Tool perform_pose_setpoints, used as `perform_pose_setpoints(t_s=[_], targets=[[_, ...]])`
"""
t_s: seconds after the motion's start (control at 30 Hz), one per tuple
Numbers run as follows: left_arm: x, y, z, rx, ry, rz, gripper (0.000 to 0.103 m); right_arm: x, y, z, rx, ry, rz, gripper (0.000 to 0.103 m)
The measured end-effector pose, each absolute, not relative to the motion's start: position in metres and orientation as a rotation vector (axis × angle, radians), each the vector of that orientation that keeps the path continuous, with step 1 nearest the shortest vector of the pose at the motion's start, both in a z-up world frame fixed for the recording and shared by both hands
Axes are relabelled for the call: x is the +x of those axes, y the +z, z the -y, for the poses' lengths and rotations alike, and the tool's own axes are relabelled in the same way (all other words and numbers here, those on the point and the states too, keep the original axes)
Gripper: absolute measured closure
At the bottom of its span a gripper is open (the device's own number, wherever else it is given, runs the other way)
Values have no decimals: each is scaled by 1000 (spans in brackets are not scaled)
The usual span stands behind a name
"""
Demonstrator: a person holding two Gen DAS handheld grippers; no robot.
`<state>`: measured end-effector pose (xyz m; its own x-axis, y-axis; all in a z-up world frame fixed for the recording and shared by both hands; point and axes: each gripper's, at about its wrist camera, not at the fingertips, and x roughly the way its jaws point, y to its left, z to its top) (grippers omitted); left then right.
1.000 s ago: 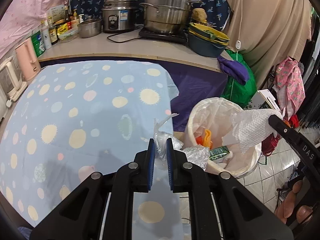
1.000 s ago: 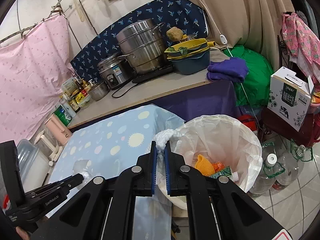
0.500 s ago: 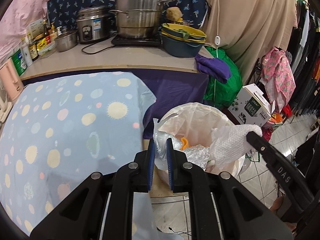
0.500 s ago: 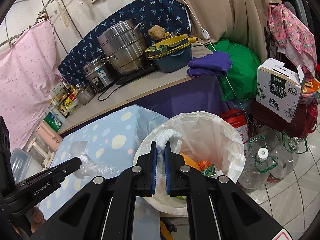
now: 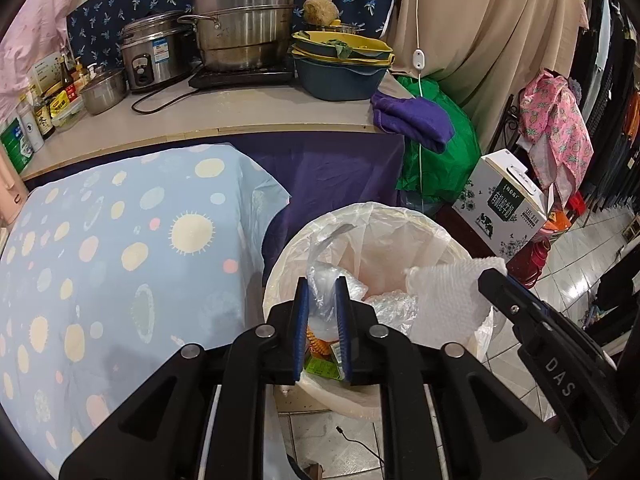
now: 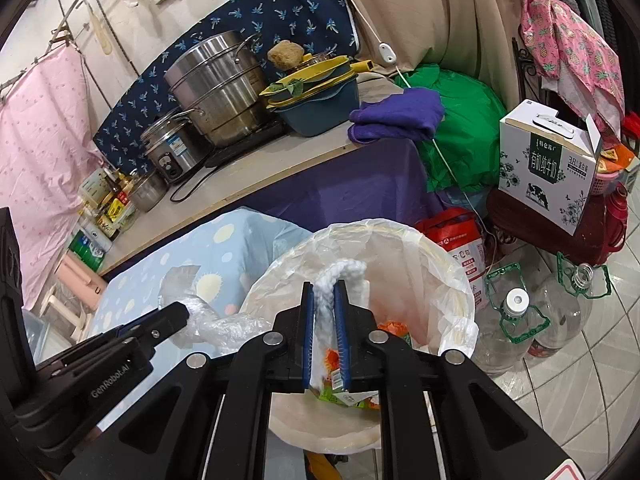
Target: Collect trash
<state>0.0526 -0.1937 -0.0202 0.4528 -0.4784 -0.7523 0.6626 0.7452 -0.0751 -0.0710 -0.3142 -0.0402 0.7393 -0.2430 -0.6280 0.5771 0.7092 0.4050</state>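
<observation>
A pale blue cloth (image 5: pixel 120 248) printed with cream suns and pink dots is spread over the tabletop. A translucent white liner (image 5: pixel 384 236) is seen in the cream bin (image 6: pixel 320 436). Blue pads are carried by the black left tool (image 5: pixel 321 284). A white paper towel (image 5: pixel 448 296), purple cloth (image 6: pixel 396 120) and navy leaf-print backdrop (image 6: pixel 280 12) are shown.

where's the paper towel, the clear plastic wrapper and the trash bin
paper towel (image 5: pixel 448 300), left wrist view, on its flat white middle
clear plastic wrapper (image 5: pixel 322 292), left wrist view, on the crumpled part between the blue pads
trash bin (image 6: pixel 456 276), right wrist view, on its lined right rim
</observation>
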Motion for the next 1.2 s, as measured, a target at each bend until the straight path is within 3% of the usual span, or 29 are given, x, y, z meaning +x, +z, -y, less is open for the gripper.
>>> perform_pose_setpoints(t_s=[0.07,0.1,0.17,0.23,0.47,0.8,1.1,1.2], targets=[[53,-23,196,253,-700,-837,80,-70,-41,316,634,-488,-575,87],[54,-23,197,257,-694,-835,76,-69,-41,316,636,-491,-572,83],[55,-24,197,253,-683,-830,59,-70,-40,316,636,-495,-562,73],[56,-24,195,244,-675,-827,52,-69,-38,315,632,-498,-557,68],[58,-22,192,235,-657,-817,43,-64,-34,308,596,-491,-564,67],[58,-16,181,218,-637,-809,38,-65,-26,295,560,-488,-564,54],[55,-14,166,219,-602,-797,25,-68,-21,287,525,-502,-589,44],[55,-13,160,218,-580,-799,16,-72,-19,285,510,-513,-602,38]])
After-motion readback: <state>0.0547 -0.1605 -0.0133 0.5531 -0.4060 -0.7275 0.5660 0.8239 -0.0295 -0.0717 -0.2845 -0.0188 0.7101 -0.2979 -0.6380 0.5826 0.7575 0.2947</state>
